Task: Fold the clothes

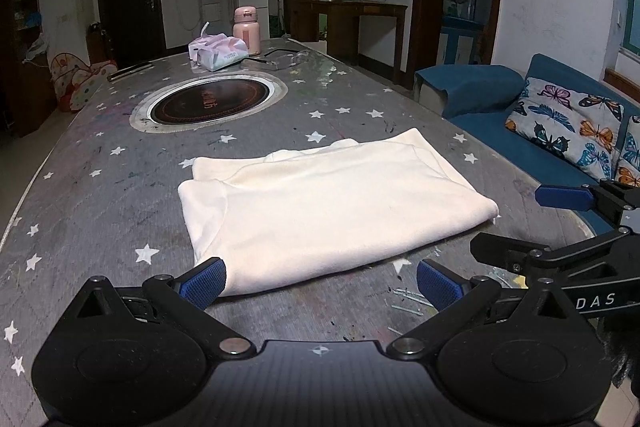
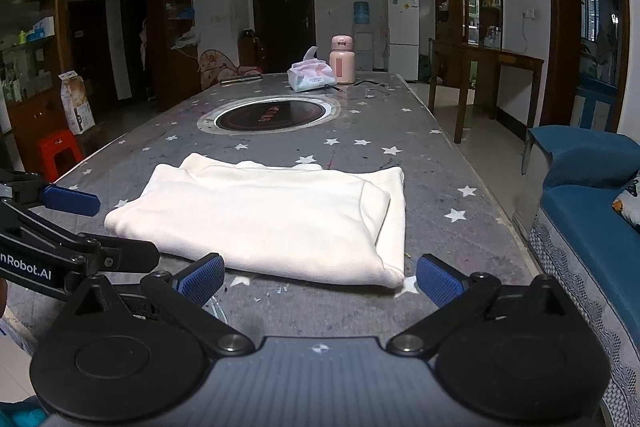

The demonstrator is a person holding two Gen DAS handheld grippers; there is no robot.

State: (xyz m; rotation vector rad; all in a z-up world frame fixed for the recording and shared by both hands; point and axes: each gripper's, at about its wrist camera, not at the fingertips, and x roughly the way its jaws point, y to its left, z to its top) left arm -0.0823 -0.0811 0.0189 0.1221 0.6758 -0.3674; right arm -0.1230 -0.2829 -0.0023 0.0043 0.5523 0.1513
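Observation:
A cream-white garment (image 1: 320, 203) lies folded into a flat rectangle on the grey star-patterned table (image 1: 100, 163); it also shows in the right wrist view (image 2: 276, 219). My left gripper (image 1: 320, 283) is open and empty, just short of the garment's near edge, its left pad (image 1: 206, 283) beside the near left corner. My right gripper (image 2: 320, 281) is open and empty at the garment's near edge, near its right corner. Each gripper shows at the side of the other's view: the right one (image 1: 568, 227), the left one (image 2: 72, 227).
A round inset cooktop (image 1: 210, 99) sits mid-table. A tissue pack (image 1: 220, 53), a pink flask (image 1: 247, 33) and glasses (image 1: 292, 59) stand at the far end. A blue sofa (image 1: 532, 107) with butterfly cushions runs along the table's right side. A red stool (image 2: 58, 151) stands left.

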